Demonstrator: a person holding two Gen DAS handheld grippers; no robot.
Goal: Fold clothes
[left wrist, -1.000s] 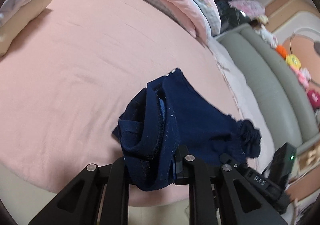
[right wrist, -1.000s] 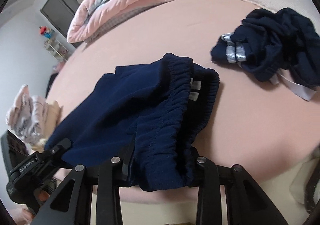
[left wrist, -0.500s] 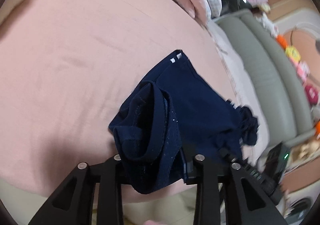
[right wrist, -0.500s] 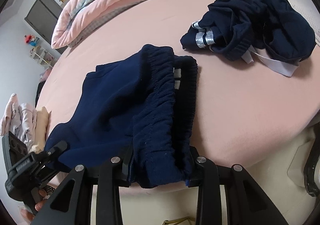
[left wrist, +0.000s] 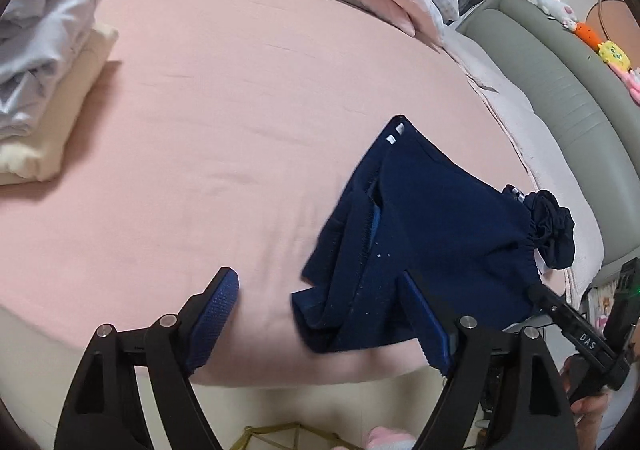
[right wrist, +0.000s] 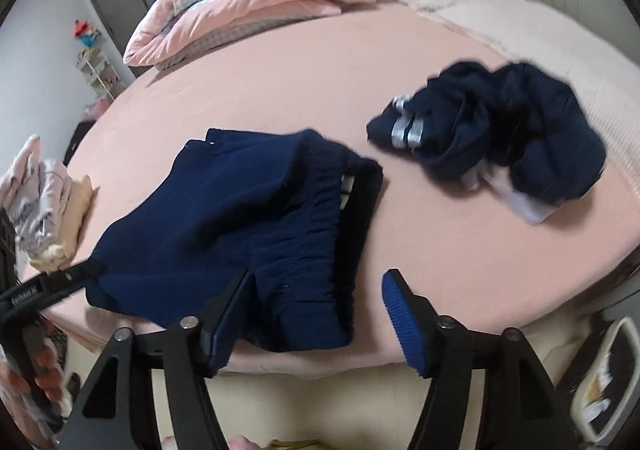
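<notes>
Navy shorts (right wrist: 248, 218) lie flat on the pink bed sheet (left wrist: 224, 122), near its front edge, released by both grippers. Motion blur smears the near hem in the left wrist view and the waistband in the right wrist view, so fold lines are hard to read. Fisheye rim cuts off both gripper bodies at the bottom.

Left gripper (left wrist: 320, 322): jaws wide apart, empty. Its right finger (left wrist: 424, 326) overlaps the shorts' near edge; contact cannot be told. Its left finger sits over bare sheet, apart from the cloth.

Right gripper (right wrist: 316, 322): jaws wide apart, empty. The waistband end of the shorts lies between and just ahead of its fingers; its left finger (right wrist: 228, 322) overlaps the cloth, its right finger is over sheet.

Each gripper shows at the edge of the other's view, with part of the person's hand (left wrist: 588, 402) on the handle, mostly cropped.

Second navy garment (right wrist: 504, 130), crumpled, with grey stripes and a white band, lies ahead and right of the right gripper, well apart from the shorts, blurred. Folded pale clothes stack (left wrist: 44, 62) lies far left of the left gripper, partly cut off. Pink folded quilt (right wrist: 248, 10) is at the far side of the bed.
</notes>
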